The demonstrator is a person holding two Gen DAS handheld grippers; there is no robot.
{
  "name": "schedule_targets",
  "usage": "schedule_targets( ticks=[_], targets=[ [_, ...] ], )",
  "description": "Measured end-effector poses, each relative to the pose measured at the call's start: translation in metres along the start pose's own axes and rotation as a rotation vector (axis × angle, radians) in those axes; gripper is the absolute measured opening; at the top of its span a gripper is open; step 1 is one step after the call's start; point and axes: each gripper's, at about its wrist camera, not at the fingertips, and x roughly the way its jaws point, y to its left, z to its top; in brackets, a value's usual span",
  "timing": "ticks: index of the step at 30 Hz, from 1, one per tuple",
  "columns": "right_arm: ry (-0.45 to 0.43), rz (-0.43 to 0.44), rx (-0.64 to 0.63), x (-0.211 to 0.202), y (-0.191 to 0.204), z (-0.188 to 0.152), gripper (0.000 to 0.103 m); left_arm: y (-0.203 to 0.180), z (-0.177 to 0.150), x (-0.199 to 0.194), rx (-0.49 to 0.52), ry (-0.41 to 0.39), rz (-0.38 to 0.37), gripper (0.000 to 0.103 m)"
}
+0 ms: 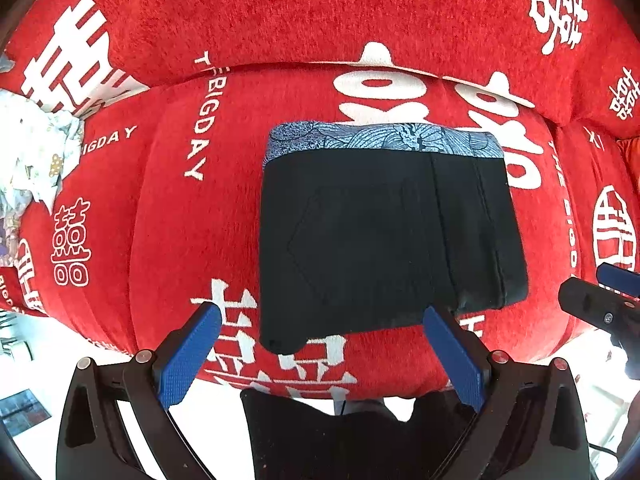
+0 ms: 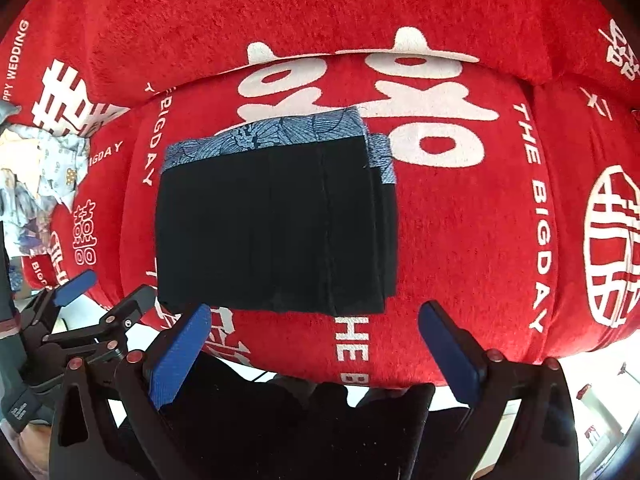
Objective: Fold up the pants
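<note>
The black pants (image 1: pixel 384 236) lie folded into a compact rectangle on the red sofa seat (image 1: pixel 180 216), with a blue patterned waistband along the far edge. They also show in the right wrist view (image 2: pixel 276 220). My left gripper (image 1: pixel 324 340) is open and empty, just in front of the pants' near edge. My right gripper (image 2: pixel 316 340) is open and empty, also just in front of the near edge. The right gripper's tip shows at the right in the left wrist view (image 1: pixel 600 292). The left gripper shows at the lower left in the right wrist view (image 2: pixel 100 300).
A crumpled light patterned cloth (image 1: pixel 36 148) lies at the left end of the sofa, also seen in the right wrist view (image 2: pixel 40 168). The red backrest cushion (image 1: pixel 320 12) rises behind the seat. The seat's front edge drops off below the grippers.
</note>
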Motion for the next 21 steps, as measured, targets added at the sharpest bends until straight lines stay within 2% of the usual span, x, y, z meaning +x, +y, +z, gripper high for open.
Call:
schedule_targets(
  ticks=[5,21],
  targets=[
    [-0.002,-0.016,0.015,-0.007,0.000,-0.001,0.103,0.000,-0.001,-0.003,-0.004,0.027,-0.005,0.101],
    [-0.030,-0.079,-0.021,-0.017,0.010,-0.002,0.103,-0.003,-0.004,-0.013,0.015,0.017,0.018,0.101]
  ],
)
